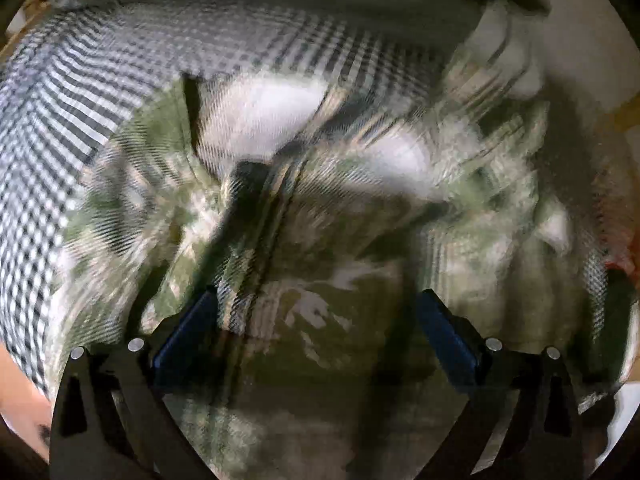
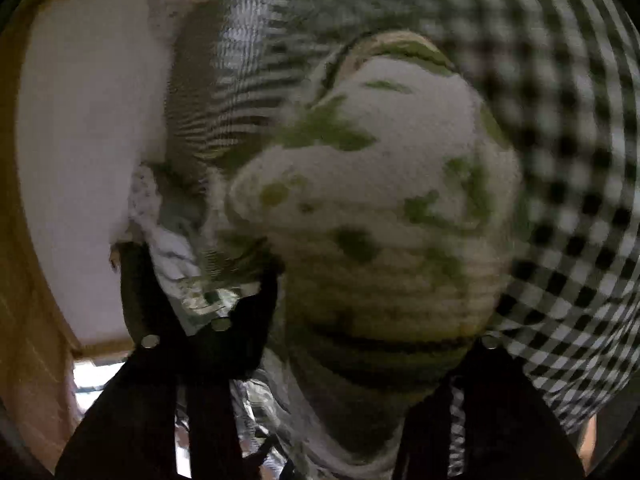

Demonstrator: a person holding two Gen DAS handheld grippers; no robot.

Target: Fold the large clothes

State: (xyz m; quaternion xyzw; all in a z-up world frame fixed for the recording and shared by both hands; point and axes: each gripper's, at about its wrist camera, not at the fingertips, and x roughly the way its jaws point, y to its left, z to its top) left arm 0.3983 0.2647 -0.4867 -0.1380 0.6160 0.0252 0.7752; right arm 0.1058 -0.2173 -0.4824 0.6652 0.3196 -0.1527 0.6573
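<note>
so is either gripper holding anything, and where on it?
Left gripper: open above the green-and-white garment, holding nothing. Right gripper: the same garment bulges between its fingers; grip point hidden, cannot tell.

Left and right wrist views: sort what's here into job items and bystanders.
Job: green-and-white garment, left gripper open over it, right gripper with that cloth bunched between its fingers.
Lying about: black-and-white checked cloth, wooden frame.

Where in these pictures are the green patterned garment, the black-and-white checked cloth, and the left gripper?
green patterned garment [image 1: 304,240]: left wrist view, its crumpled middle.
black-and-white checked cloth [image 2: 568,240]: right wrist view, its flat spread.
left gripper [image 1: 316,300]: left wrist view, between its fingertips.
</note>
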